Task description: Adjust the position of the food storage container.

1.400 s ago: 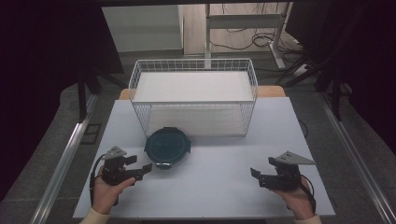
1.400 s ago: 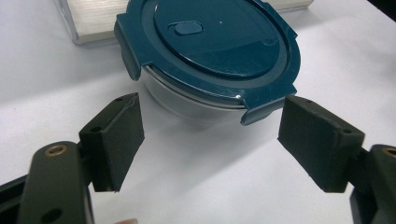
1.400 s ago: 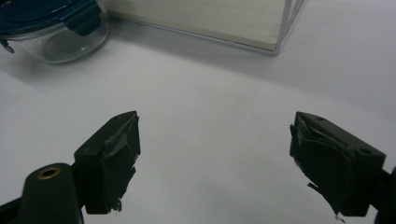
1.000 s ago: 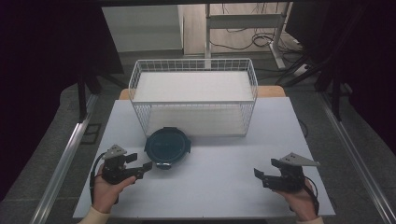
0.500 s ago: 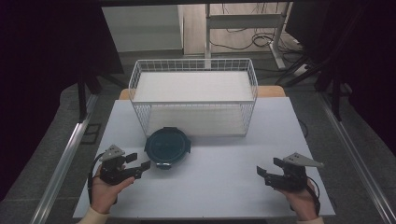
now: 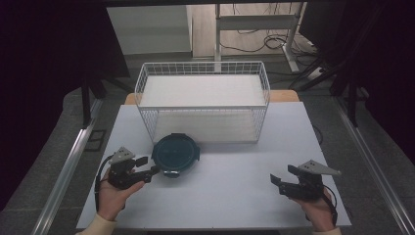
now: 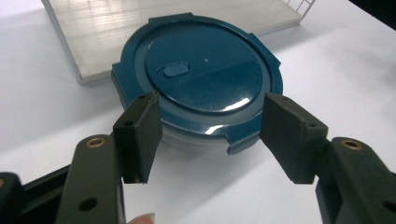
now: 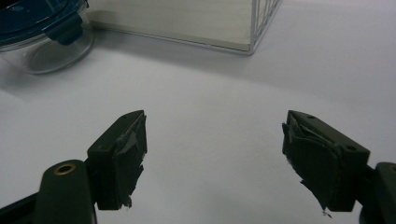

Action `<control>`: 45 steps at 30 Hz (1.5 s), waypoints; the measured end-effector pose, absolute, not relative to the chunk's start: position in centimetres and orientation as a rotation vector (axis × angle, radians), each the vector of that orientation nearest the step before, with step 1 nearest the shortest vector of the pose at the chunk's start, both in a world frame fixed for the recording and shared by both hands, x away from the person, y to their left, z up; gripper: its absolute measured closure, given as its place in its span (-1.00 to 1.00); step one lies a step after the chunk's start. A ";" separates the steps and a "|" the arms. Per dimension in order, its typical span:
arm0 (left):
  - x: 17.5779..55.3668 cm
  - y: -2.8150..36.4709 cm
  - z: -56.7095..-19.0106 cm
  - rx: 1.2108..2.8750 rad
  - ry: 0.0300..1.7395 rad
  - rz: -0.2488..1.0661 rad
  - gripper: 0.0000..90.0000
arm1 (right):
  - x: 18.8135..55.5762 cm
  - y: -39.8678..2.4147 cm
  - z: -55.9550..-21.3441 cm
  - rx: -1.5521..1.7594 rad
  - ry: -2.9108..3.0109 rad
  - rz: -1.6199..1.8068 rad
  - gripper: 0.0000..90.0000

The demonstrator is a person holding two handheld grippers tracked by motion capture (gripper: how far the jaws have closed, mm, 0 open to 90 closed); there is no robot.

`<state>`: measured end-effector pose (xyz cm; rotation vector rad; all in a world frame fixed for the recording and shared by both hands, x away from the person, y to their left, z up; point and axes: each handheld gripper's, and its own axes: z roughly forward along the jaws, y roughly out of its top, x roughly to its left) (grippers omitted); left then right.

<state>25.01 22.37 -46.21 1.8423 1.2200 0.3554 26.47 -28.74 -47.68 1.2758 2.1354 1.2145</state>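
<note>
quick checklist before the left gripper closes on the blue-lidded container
1. Container between the left gripper jaws: ok.
2. Pads pressing its sides: not ok, gaps show; the jaws have just been closing.
3. Lid seated: looks ok; latches cannot tell.
4. Right gripper clear of the container, jaws open on nothing: ok.
5. Wire basket beside it, room to lift: ok.

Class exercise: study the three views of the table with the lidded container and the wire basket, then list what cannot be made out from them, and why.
1. Container contents: the blue lid hides them in the left gripper view; in the right gripper view the frame edge cuts the container off.
2. Whether the left tongs touch the container: their pads hide its sides.
3. Wire basket far wall: cut off in both gripper views.
</note>
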 end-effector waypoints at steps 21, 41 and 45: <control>28.4 22.4 -43.2 1.855 1.208 0.435 0.36 | 27.0 -28.0 -48.2 1.292 2.160 1.192 -0.52; 35.4 21.7 -46.1 1.987 1.274 0.438 1.00 | 27.1 -27.9 -48.6 1.296 2.170 1.141 -0.53; 36.3 21.7 -47.0 1.995 1.301 0.453 1.00 | 27.2 -27.8 -48.8 1.298 2.178 1.132 -0.53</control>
